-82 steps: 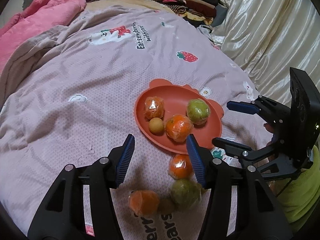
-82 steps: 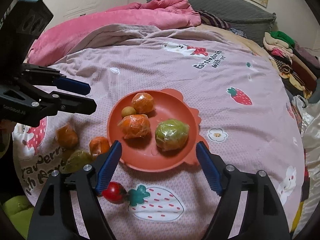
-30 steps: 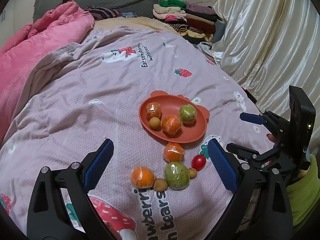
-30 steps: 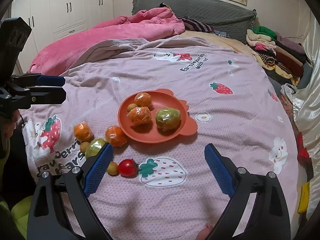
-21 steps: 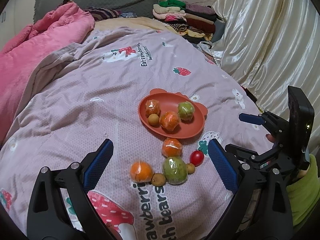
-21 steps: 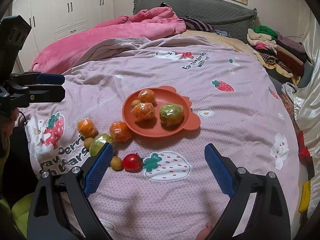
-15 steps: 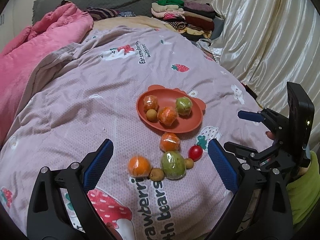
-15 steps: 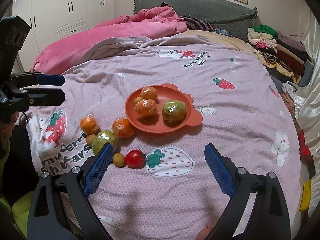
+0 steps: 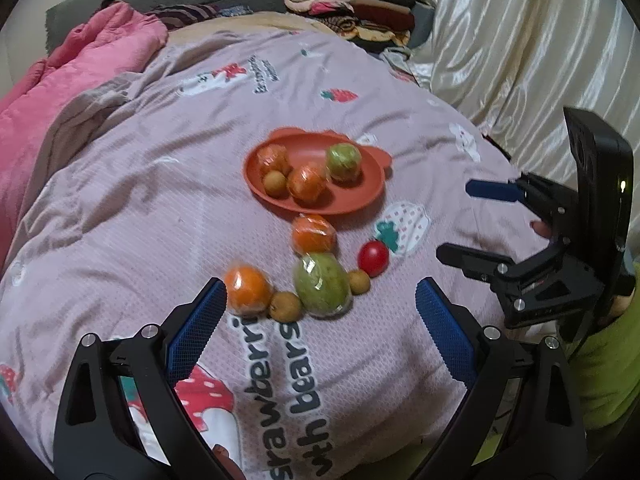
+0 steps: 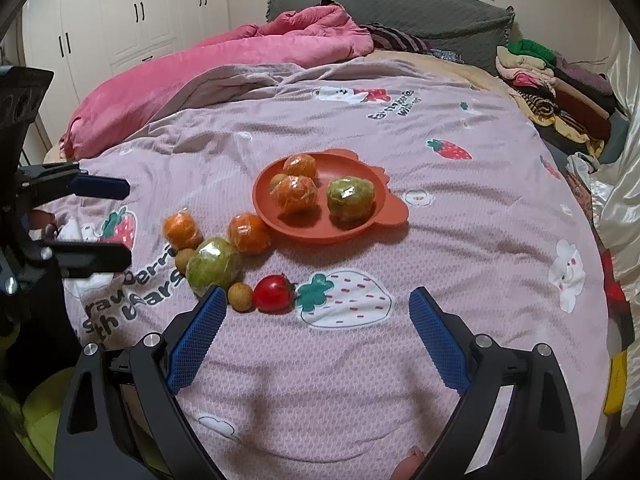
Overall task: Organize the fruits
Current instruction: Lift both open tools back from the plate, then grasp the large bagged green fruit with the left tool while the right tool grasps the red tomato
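An orange-red plate (image 9: 352, 200) (image 10: 360, 228) lies on the pink bedspread holding two wrapped oranges, a wrapped green fruit (image 9: 343, 161) (image 10: 351, 198) and a small brown fruit. In front of it lie a wrapped orange (image 9: 314, 234) (image 10: 249, 234), a second orange (image 9: 248, 290) (image 10: 183, 231), a wrapped green fruit (image 9: 322, 284) (image 10: 212, 266), two small brown fruits and a red tomato (image 9: 373, 257) (image 10: 273, 293). My left gripper (image 9: 320, 320) is open, just short of the loose fruits. My right gripper (image 10: 314, 328) is open, near the tomato.
A pink duvet (image 10: 224, 64) is heaped at the far left of the bed. Folded clothes (image 10: 560, 84) are stacked at the far right by a grey headboard. Shiny cream curtains (image 9: 520, 40) hang along the bed's right side.
Both grippers have opened wide and pulled back from the plate since the earliest frames. The left view has since drifted closer to the loose fruits.
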Demonstrator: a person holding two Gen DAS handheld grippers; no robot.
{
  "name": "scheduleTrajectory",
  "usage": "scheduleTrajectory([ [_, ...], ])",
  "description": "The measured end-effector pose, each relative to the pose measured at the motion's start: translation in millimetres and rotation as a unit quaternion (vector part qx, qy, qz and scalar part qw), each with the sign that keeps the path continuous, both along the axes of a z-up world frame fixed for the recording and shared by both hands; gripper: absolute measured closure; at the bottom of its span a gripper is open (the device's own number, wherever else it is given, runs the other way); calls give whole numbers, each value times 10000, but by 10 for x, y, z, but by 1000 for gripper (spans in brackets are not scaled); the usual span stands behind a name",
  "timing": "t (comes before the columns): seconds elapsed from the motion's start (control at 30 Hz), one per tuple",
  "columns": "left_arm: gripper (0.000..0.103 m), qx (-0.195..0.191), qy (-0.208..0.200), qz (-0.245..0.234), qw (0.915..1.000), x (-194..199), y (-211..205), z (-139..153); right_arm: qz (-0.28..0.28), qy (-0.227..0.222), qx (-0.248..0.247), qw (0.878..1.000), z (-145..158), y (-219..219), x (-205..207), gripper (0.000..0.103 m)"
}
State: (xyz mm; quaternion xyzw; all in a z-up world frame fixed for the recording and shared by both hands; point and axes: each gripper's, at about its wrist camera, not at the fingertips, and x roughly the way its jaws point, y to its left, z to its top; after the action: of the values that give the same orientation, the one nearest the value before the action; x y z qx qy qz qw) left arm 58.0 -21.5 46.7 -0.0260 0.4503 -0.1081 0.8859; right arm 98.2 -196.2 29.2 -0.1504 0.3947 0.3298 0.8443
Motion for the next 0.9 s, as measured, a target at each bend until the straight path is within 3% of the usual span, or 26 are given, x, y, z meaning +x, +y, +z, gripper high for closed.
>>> scheduleTrajectory([
  [0.43, 16, 180, 218, -257, 9993, -11, -165, -243, 1, 149, -69, 9999, -110, -12, -9, 11],
  [0.5, 27, 211, 250, -303, 9990, 2, -181, -277, 0, 162, -60, 9999, -121, -23, -6, 11],
  [0.57, 28, 245, 284, -323, 9988, 22, -188, -307, -4, 180, -69, 9998, -141, -24, 3, 11],
  [0.63, 43, 256, 320, -381, 9984, 40, -200, -336, 7, 205, -63, 9998, -163, -25, 7, 11],
  [0.9, 47, 466, 437, -485, 9968, 136, -263, -469, 70, 309, -74, 9995, -266, 13, 33, 11],
])
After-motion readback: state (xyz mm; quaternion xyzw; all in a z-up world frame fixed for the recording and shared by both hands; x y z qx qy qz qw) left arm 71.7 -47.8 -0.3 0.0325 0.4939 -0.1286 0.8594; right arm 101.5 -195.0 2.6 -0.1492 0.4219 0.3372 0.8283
